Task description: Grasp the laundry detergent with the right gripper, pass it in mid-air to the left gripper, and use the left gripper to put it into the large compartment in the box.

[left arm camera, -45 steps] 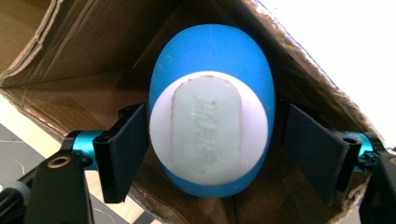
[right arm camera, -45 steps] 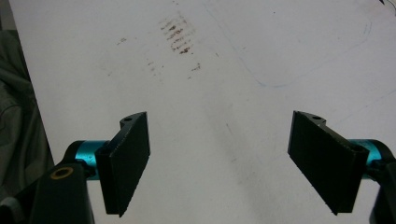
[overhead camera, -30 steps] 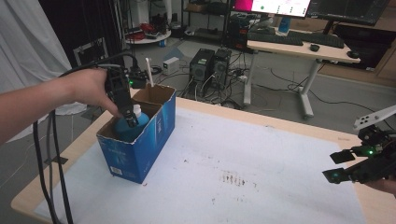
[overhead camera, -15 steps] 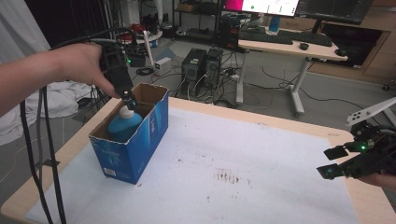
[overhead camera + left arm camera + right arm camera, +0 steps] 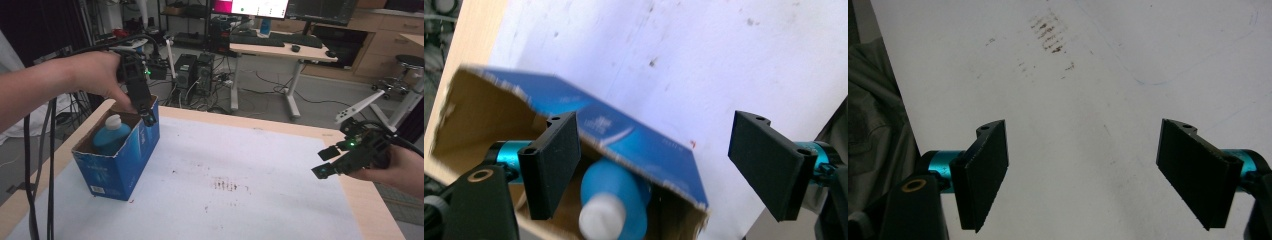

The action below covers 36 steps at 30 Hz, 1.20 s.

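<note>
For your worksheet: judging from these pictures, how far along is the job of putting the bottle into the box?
Done: the blue plastic bottle with a white cap sits inside the open blue cardboard box. In hand: nothing; the left gripper is above the box's far rim, its jaws just opened wider and empty. The right gripper hovers open over the white table cover. Left: probably just pulling the left gripper clear.

I count one blue box point(image 5: 117, 155), one blue bottle point(image 5: 111, 135) in it, and my two grippers.
</note>
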Each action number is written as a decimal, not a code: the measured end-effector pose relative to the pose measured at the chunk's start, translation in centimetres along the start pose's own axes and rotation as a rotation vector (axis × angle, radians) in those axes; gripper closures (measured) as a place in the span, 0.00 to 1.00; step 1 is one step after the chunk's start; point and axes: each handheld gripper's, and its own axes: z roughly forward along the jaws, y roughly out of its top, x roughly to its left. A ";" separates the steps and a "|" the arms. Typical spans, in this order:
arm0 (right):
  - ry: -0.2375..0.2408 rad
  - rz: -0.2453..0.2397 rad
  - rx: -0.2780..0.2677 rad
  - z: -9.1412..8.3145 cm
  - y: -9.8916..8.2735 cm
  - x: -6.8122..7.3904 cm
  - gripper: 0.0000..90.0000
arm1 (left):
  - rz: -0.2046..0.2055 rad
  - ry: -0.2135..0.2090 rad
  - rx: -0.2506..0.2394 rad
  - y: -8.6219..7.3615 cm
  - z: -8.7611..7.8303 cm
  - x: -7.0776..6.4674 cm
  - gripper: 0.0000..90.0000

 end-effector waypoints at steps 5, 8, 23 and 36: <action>-0.005 -0.003 0.004 0.0 0.4 0.7 0.23 | 0.066 -0.027 -0.015 2.5 1.0 -0.8 0.23; -0.009 -0.005 0.006 -0.1 0.5 1.2 0.23 | 0.097 -0.040 -0.024 3.8 1.6 -1.3 0.23; -0.013 -0.039 0.032 0.0 0.7 2.6 0.23 | 0.224 -0.107 -0.022 8.4 5.0 -4.3 0.23; -0.014 -0.062 0.048 0.5 1.6 2.9 0.23 | 0.233 -0.114 -0.044 8.4 6.1 -4.8 0.23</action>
